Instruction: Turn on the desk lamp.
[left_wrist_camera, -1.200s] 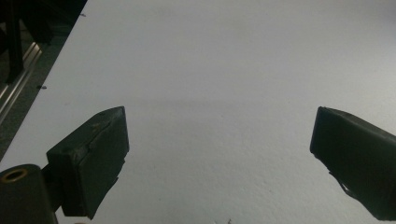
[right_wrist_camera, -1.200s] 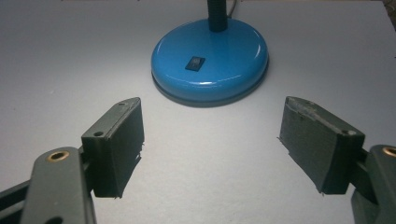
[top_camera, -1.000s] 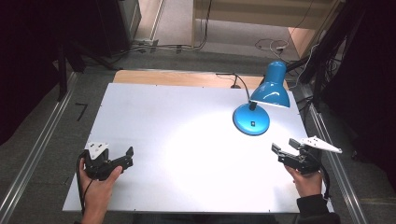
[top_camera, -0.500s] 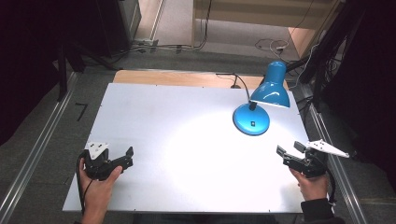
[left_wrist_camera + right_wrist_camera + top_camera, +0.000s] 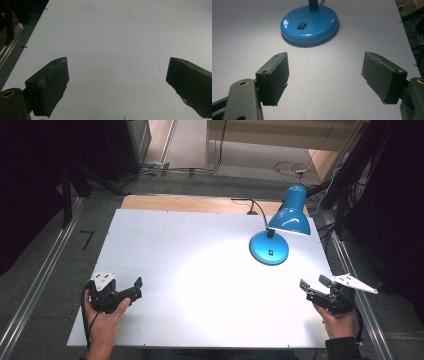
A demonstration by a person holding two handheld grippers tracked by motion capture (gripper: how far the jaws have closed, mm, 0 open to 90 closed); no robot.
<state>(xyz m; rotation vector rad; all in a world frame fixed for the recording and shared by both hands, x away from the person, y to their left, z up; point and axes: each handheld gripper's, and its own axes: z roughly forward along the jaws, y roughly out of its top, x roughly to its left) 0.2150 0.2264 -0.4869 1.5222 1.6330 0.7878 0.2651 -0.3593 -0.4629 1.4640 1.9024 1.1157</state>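
The white table (image 5: pixel 200 270) is bare except for a blue lamp (image 5: pixel 280 227) at the far right, its shade partly covering the base. The right gripper (image 5: pixel 315 287), jaws spread and empty, has moved back toward the near right edge. The left gripper (image 5: pixel 134 287) rests near-left, also spread and empty.

White table (image 5: pixel 165 245), blue desk lamp (image 5: pixel 270 247) standing far right
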